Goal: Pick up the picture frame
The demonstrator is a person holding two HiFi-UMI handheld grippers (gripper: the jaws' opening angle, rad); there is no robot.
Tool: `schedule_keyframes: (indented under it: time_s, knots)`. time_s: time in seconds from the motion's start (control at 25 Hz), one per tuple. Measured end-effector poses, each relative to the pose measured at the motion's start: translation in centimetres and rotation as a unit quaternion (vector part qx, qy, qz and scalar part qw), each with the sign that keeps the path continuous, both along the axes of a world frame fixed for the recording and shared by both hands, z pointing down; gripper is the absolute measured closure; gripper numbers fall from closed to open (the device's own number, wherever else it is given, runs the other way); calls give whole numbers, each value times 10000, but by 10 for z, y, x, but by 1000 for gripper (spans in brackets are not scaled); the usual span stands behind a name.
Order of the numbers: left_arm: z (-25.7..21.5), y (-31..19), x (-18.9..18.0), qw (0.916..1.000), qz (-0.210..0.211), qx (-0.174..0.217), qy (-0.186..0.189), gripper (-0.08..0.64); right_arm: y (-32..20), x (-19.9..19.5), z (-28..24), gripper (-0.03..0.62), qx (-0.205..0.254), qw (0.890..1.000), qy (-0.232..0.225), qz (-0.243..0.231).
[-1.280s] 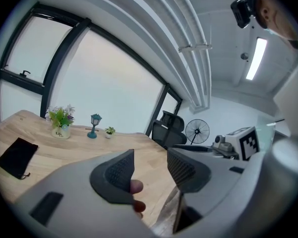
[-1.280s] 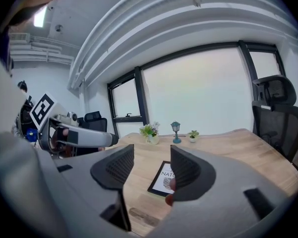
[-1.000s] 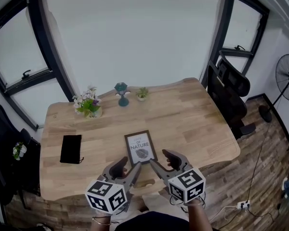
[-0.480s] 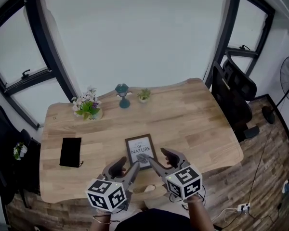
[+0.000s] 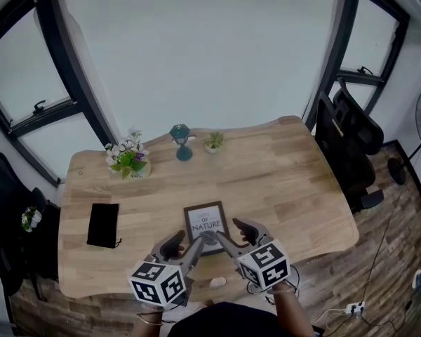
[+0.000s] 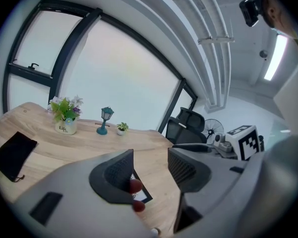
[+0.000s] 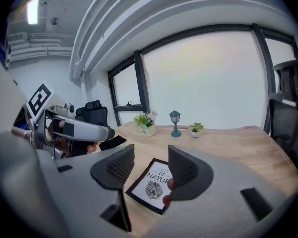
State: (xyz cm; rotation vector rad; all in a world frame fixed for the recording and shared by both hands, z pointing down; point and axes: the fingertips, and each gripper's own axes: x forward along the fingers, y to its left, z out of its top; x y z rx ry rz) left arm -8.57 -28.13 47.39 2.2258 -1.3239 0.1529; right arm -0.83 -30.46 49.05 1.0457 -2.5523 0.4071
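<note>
A wooden tabletop (image 5: 281, 174) with a wavy edge fills the middle of the head view. A black office chair (image 5: 354, 146) stands at its right end, toward the right edge of the frame. At the bottom centre, the left tool (image 5: 184, 246) and the right tool (image 5: 235, 236) are held side by side over the near edge of the tabletop, each with a marker cube at its back, their tips angled toward each other. In the left gripper view the left tool (image 6: 150, 170) has its jaws apart with only tabletop showing in the gap. In the right gripper view the right tool (image 7: 151, 166) is likewise spread wide and grips nothing. A flat black pouch (image 5: 102, 225) lies at the left of the tabletop, well apart from the rest. The picture frame (image 5: 205, 223), dark-edged with a leaf print and the word NATURE, lies flat just below the centre of the head view, right above the tool tips. In the right gripper view it (image 7: 154, 185) shows through the gap between the jaws, lying on the wood below them. Along the far edge, upper left of centre, stand a pot of flowers (image 5: 128, 159), a small teal lantern (image 5: 182, 140) and a tiny potted plant (image 5: 213, 142) in a row.
</note>
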Motion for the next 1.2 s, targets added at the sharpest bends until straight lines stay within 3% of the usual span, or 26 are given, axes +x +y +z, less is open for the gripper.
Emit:
schedule_keyframes:
  time_s: [0.76,1.2]
  knots:
    - [45,-39,-7,9989,-328,-332,13,359,-41,-6,53,390,-420,9979,406,-280]
    - [83,-54,-18,9962,-424,-765,21,357,-59,-12,86,390,-645,9949,697,-339]
